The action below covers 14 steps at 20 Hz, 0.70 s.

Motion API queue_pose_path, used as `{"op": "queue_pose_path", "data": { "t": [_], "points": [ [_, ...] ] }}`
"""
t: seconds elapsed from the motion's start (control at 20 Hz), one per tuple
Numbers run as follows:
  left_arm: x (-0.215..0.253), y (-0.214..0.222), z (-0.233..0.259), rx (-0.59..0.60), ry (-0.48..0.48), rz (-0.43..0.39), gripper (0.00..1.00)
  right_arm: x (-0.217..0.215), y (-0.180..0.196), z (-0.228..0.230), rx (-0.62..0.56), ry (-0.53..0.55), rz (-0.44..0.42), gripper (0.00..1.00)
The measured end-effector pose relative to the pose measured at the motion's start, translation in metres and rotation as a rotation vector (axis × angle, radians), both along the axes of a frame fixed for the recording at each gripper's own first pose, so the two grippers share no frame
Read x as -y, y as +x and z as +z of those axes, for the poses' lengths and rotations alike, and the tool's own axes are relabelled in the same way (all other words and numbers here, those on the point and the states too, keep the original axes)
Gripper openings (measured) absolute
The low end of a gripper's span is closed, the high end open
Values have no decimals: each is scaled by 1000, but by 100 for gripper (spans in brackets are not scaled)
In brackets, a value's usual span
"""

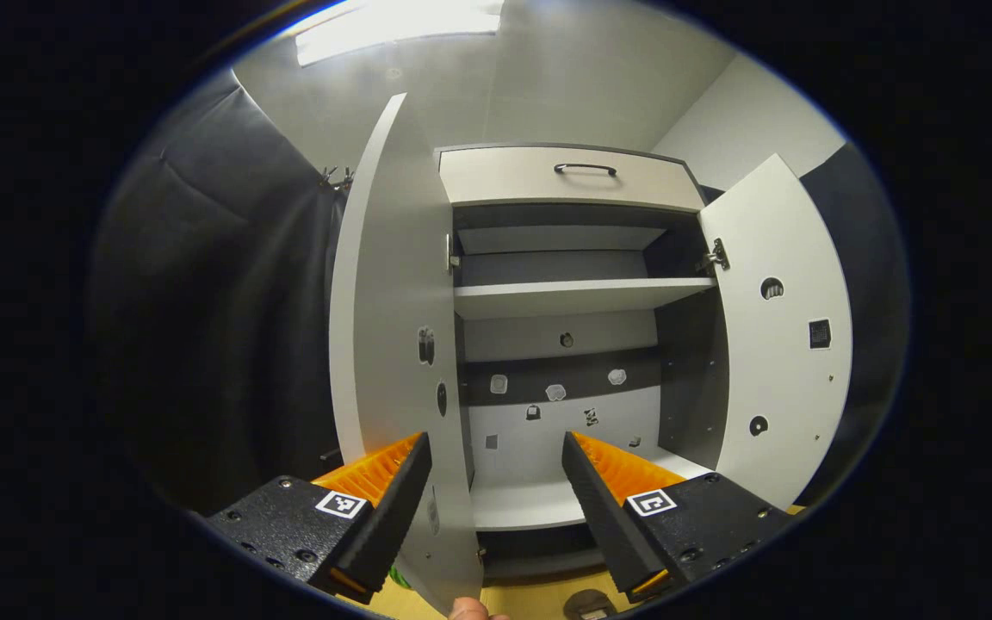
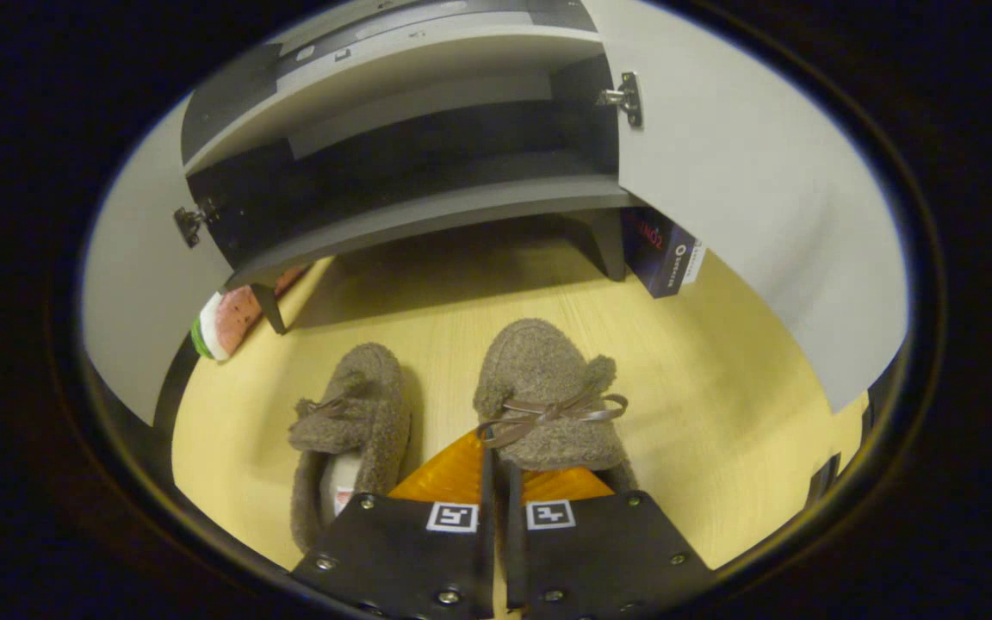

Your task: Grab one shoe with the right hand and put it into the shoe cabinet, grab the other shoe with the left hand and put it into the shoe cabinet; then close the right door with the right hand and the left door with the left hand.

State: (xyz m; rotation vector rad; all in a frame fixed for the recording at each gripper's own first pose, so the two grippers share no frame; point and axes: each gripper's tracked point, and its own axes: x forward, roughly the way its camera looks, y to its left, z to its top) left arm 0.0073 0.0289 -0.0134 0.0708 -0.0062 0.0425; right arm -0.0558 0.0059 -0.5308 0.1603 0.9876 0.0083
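Two fuzzy brown shoes lie side by side on the wooden floor before the cabinet. My right gripper (image 2: 496, 469) is shut on the inner rim of the right shoe (image 2: 543, 387), just behind its bow. The left shoe (image 2: 358, 413) lies untouched beside it. In the left gripper view the shoe cabinet (image 1: 565, 297) stands with both doors open, white shelves bare. My left gripper (image 1: 496, 482) is held open in the air, facing the lower shelf, with the left door's (image 1: 393, 344) bottom edge showing between its fingers.
The right door (image 1: 784, 336) swings out wide. Under the cabinet's left leg lies a watermelon-patterned thing (image 2: 225, 323); a dark box (image 2: 664, 250) stands by the right leg. A drawer with a black handle (image 1: 585, 168) tops the cabinet. Dark cloth walls flank it.
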Motion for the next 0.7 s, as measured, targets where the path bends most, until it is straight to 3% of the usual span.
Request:
{"op": "queue_pose_path", "data": {
  "t": [0.2,0.25,0.3,0.6,0.65,0.7],
  "points": [
    [1,0,-1,7,11,-8,94,-1,13,58,104,21,23,7],
    [1,-1,-1,10,12,-9,94,-1,21,80,143,23,27,11],
    [1,-1,-1,12,11,-11,94,-1,30,105,188,26,28,6],
    [1,-2,1,19,-4,-21,94,-14,114,267,505,55,57,6],
    [1,-3,0,20,-5,-25,94,-18,129,286,548,50,78,11],
    [1,-3,1,24,-5,-28,94,-22,148,308,589,44,96,6]
  ]
}}
